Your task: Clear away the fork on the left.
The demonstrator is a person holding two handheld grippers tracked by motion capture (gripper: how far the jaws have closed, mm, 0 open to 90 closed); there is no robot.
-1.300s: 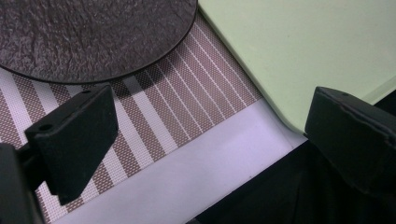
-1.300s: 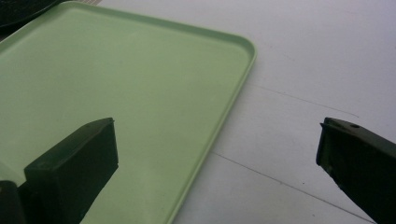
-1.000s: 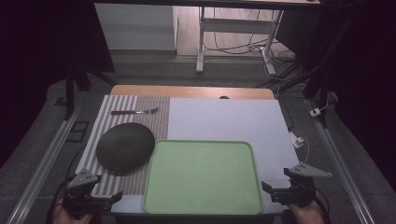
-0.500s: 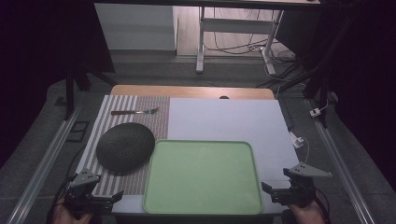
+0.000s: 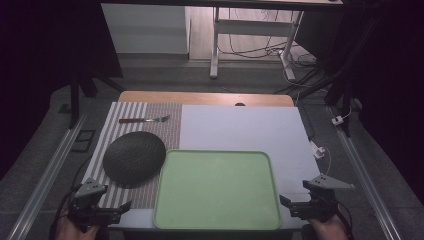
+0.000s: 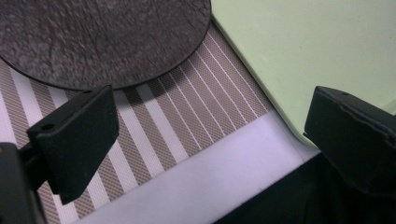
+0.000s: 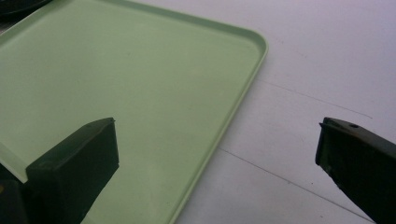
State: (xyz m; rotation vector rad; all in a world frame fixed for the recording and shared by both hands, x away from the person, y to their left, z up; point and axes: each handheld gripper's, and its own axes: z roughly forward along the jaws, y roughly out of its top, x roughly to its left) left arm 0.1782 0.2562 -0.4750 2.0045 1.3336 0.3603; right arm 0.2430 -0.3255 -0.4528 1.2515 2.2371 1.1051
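A pale green tray point(image 5: 216, 189) lies empty at the front middle of the white table; its corner shows in the left gripper view point(image 6: 299, 56) and its surface in the right gripper view point(image 7: 116, 93). A dark round plate point(image 5: 134, 157) rests on a striped placemat point(image 5: 160, 127), left of the tray, and appears in the left gripper view point(image 6: 102, 37). A fork point(image 5: 144, 120) lies at the mat's far end. My left gripper point(image 5: 120, 209) point(image 6: 208, 144) hovers open over the mat's front edge. My right gripper point(image 5: 286, 204) point(image 7: 217, 163) is open by the tray's front right corner.
The table's front edge point(image 6: 261, 191) runs just under the left jaws. Bare white tabletop point(image 5: 240, 127) stretches behind and right of the tray. A small white plug with a cable point(image 5: 316, 149) lies at the table's right edge. Metal rails point(image 5: 47, 175) flank the table.
The left gripper has shifted slightly lower and toward the table's front left corner. The right gripper has barely moved.
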